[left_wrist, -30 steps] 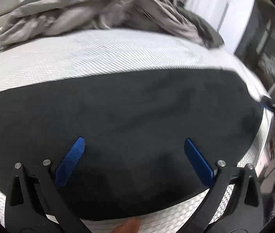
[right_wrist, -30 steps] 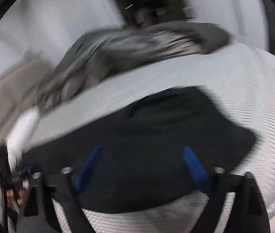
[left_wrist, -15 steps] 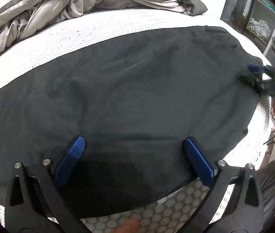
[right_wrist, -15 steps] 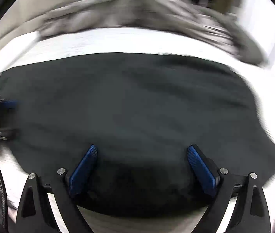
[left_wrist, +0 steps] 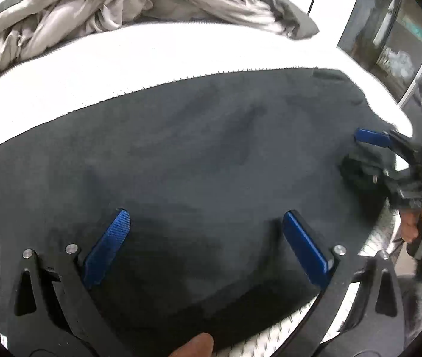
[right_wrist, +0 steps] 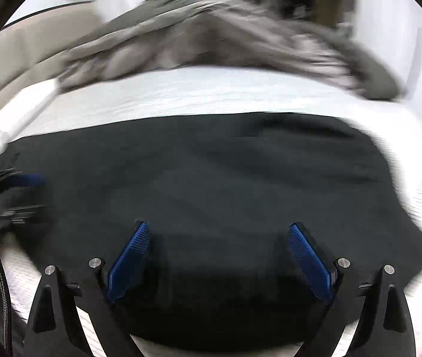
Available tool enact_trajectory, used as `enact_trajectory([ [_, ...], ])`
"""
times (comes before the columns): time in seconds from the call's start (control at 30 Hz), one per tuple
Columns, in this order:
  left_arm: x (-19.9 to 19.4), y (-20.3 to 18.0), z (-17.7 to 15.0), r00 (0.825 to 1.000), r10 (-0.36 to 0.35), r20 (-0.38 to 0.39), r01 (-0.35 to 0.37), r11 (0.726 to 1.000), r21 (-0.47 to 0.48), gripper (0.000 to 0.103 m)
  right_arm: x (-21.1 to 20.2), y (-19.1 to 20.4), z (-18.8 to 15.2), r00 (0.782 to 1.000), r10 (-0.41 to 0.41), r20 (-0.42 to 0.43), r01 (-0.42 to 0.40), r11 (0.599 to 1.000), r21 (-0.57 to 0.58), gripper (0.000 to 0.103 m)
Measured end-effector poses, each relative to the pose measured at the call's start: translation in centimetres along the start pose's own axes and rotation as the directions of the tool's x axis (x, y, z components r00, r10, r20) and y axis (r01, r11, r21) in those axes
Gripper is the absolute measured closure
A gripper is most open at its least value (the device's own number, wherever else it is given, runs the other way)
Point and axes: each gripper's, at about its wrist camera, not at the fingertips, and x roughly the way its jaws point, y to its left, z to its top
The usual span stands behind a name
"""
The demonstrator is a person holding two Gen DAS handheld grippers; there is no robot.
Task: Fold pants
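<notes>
Centrally, the black pants (left_wrist: 211,154) lie flat on the white bed (left_wrist: 157,59). Soft, limp cloth: pinch an edge or corner. Your left hand-held gripper (left_wrist: 205,223) and right hand-held gripper (right_wrist: 219,238) stand spread, empty.

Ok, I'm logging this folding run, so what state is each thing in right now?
Pants: spread flat on the mattress, dark, not visibly folded.
Blanket: crumpled in a heap at the far side of the mattress, apart from the pants.
Mattress: bare white cover showing around the pants.
Left gripper: jaws open over the pants.
Right gripper: jaws open over the pants.
</notes>
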Motion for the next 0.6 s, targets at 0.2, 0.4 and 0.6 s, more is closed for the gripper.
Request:
enact_trajectory([
  [0.2, 1.4, -0.2, -0.8, 0.998, 0.057, -0.030, -0.057, 0.998, 0.021, 0.001, 2.5, -0.2, 1.0, 0.989, -0.137, -0.062, 0.129, 0.984, -0.124, 0.007],
  [0.4, 1.4, 0.0, -1.1, 0.998, 0.060, -0.020, -0.059, 0.998, 0.027, 0.001, 0.0, -12.5, -1.6, 0.891, -0.440, -0.114, 0.451, 0.888, 0.096, 0.005],
  [0.6, -0.7, -0.9, 0.0, 0.998, 0.046, 0.038, -0.046, 0.999, -0.007, 0.001, -3.5, -11.5, -1.3, 0.918, -0.396, -0.025, 0.397, 0.915, 0.069, 0.005],
])
